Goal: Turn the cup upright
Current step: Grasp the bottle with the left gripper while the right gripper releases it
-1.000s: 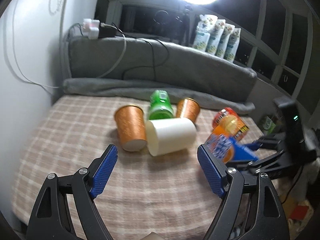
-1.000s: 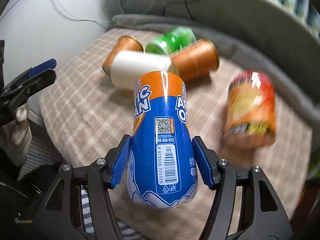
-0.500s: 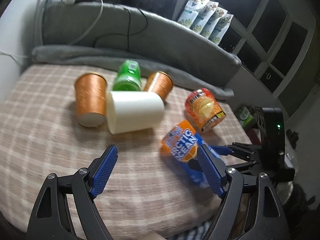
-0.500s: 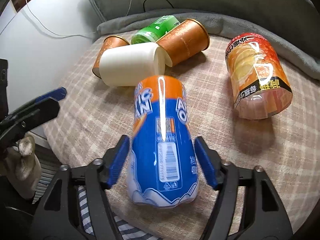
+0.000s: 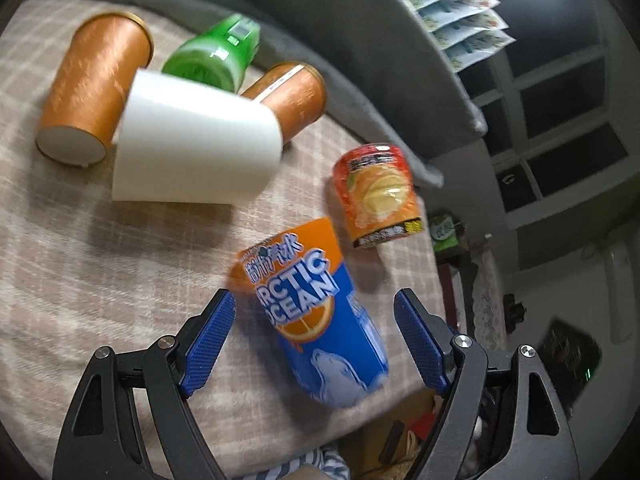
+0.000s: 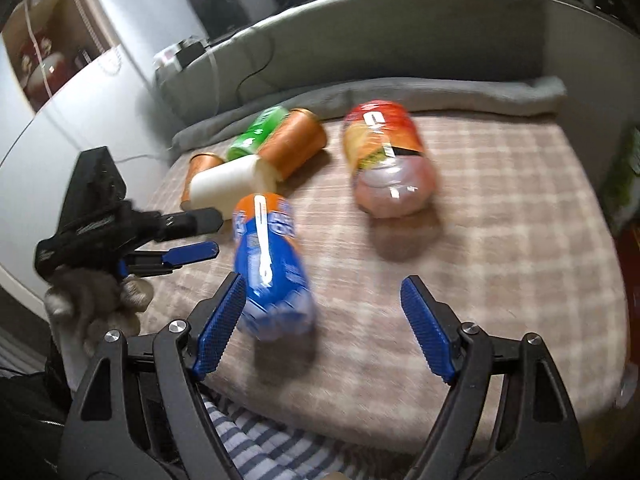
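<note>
Two grippers, both w/ jaws spread wide, neither holding anything. Blue-and-orange Arctic Ocean cup (image 5: 316,312) lies on its side on the checked cloth (image 5: 80,280), near the front edge. Left gripper (image 5: 316,344) straddles it, blue pads on either side w/ gaps, not touching as far as I can see. From the right wrist view the same cup (image 6: 268,264) sits just off the right gripper's (image 6: 320,328) left pad; touching or not, can't tell, too blurred. Left gripper (image 6: 196,236) shows there too, coming in from the side. Further back: white cup (image 5: 192,140) on its side, two copper cups (image 5: 92,88) (image 5: 296,96) and a green bottle (image 5: 216,52) bunched around it. Red-orange container (image 5: 376,192) lies apart, beside the blue cup's orange end. Grey cushion (image 6: 400,28) along the back.
</note>
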`<control>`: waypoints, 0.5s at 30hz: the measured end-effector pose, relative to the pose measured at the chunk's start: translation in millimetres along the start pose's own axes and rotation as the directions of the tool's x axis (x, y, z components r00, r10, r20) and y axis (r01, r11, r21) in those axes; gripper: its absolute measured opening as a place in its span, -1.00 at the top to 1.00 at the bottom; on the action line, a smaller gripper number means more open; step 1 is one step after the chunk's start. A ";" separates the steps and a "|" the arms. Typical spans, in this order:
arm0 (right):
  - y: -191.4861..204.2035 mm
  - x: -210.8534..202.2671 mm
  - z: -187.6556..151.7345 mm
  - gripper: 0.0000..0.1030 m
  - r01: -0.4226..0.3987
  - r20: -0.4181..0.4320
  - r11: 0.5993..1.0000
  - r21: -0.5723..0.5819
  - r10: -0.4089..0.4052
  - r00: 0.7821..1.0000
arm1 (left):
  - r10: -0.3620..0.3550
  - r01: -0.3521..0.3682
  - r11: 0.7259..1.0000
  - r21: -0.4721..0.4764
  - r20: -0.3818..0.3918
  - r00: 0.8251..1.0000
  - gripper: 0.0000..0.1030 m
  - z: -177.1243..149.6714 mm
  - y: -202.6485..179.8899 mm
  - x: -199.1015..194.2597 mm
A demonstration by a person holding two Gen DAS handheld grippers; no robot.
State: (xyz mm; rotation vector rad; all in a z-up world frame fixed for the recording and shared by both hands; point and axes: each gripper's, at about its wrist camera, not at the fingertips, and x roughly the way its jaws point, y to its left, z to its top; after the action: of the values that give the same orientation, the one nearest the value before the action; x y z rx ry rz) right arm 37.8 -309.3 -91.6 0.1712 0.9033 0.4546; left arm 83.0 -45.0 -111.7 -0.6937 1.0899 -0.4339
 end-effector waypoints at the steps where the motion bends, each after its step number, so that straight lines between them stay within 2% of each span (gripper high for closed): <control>1: -4.2 -3.3 -2.8 -0.59 0.005 0.005 1.000 0.010 -0.005 1.000 | -0.002 0.002 1.000 -0.013 -0.008 1.000 -0.58 0.4 0.4 3.3; 3: -9.8 -7.2 -7.0 -0.59 0.014 0.012 1.000 0.024 -0.014 1.000 | -0.002 0.001 0.999 -0.038 -0.019 1.000 -0.58 1.9 2.0 9.8; 7: -19.7 -13.9 -13.0 -0.59 0.032 0.023 0.998 0.044 -0.033 0.999 | 0.020 -0.020 0.999 -0.030 -0.014 1.000 -0.56 3.3 0.0 16.4; 15: -19.3 -13.6 -14.8 -0.59 0.059 0.033 0.998 0.034 -0.060 0.998 | 0.040 -0.040 0.998 -0.046 -0.009 0.999 -0.55 8.0 5.0 24.8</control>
State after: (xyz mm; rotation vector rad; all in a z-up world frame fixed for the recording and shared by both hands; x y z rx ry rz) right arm 24.8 -333.3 -97.3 0.1816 0.8806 0.3803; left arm 100.4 -54.8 -129.1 -0.7102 1.1227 -0.3784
